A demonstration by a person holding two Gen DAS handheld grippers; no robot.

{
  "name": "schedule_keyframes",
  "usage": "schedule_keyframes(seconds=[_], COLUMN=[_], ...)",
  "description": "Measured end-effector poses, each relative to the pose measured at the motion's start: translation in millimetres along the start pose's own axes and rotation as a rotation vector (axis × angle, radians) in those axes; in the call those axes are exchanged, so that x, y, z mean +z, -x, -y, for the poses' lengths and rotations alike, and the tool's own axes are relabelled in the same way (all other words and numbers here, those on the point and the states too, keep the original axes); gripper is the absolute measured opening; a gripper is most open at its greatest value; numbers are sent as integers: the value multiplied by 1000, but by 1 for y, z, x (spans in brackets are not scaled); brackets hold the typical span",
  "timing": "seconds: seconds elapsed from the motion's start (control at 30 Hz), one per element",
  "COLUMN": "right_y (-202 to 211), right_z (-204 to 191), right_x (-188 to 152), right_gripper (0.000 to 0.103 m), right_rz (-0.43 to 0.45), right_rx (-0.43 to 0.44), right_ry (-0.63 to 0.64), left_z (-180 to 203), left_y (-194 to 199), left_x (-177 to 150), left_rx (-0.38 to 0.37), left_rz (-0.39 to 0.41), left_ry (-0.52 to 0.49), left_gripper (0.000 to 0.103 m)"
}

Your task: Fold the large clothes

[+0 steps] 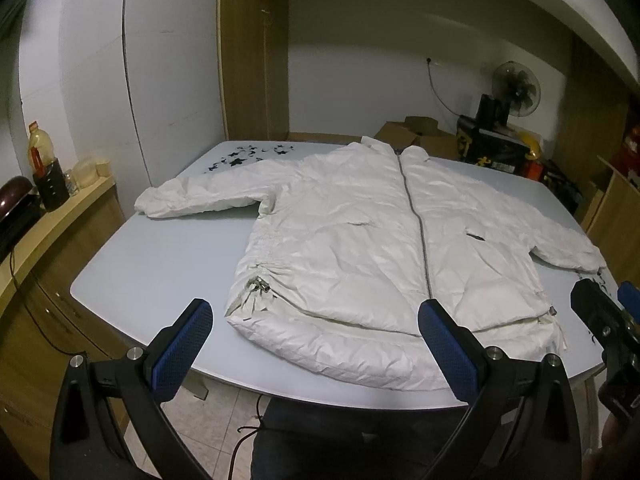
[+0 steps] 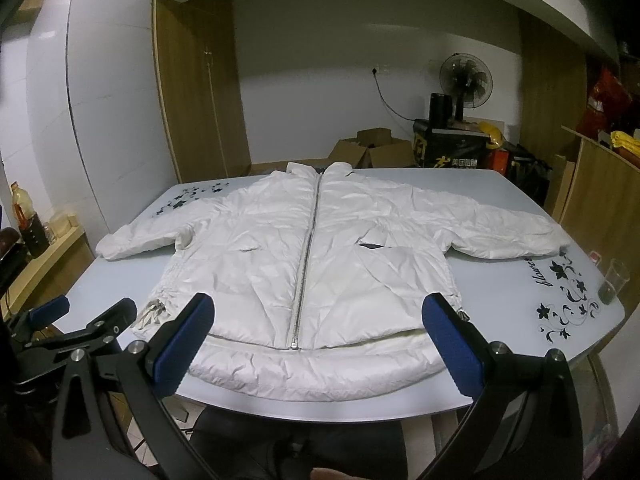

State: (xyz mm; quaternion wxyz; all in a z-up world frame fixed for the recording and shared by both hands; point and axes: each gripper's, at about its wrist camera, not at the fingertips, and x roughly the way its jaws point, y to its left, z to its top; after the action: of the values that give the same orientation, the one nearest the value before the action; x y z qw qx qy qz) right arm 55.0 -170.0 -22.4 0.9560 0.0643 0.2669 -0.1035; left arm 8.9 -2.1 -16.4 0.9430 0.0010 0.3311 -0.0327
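Observation:
A white zip-up jacket (image 1: 360, 240) lies flat and face up on the pale blue table (image 1: 160, 264), zip closed, collar at the far side, both sleeves spread outward. It also shows in the right wrist view (image 2: 320, 256). My left gripper (image 1: 316, 344) is open and empty, above the table's near edge by the jacket's left hem. My right gripper (image 2: 320, 340) is open and empty over the hem's middle. The right gripper shows at the right edge of the left wrist view (image 1: 600, 312). The left gripper shows at the left of the right wrist view (image 2: 80, 320).
A glass (image 2: 614, 286) stands near the table's (image 2: 500, 280) right edge by black flower decals. A wooden counter (image 1: 48, 216) with a bottle and jars runs along the left. Cardboard boxes (image 2: 372, 152), a fan (image 2: 466, 72) and a black crate stand behind the table.

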Motion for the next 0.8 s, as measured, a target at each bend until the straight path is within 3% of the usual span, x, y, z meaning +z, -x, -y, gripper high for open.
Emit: schedule_keyframes(seconds=[0.5,0.8], right_y=[0,-1], right_z=[3,5], right_x=[0,1], right_gripper=[103,103], right_rz=[7,1], right_rx=[-2,-7], right_ry=[-5,-10], left_z=[12,-4], left_y=[7,7], left_x=[-5,-2], left_rx=[4,-1], left_rz=[6,20], left_ry=[-46,22], left_gripper=[103,103])
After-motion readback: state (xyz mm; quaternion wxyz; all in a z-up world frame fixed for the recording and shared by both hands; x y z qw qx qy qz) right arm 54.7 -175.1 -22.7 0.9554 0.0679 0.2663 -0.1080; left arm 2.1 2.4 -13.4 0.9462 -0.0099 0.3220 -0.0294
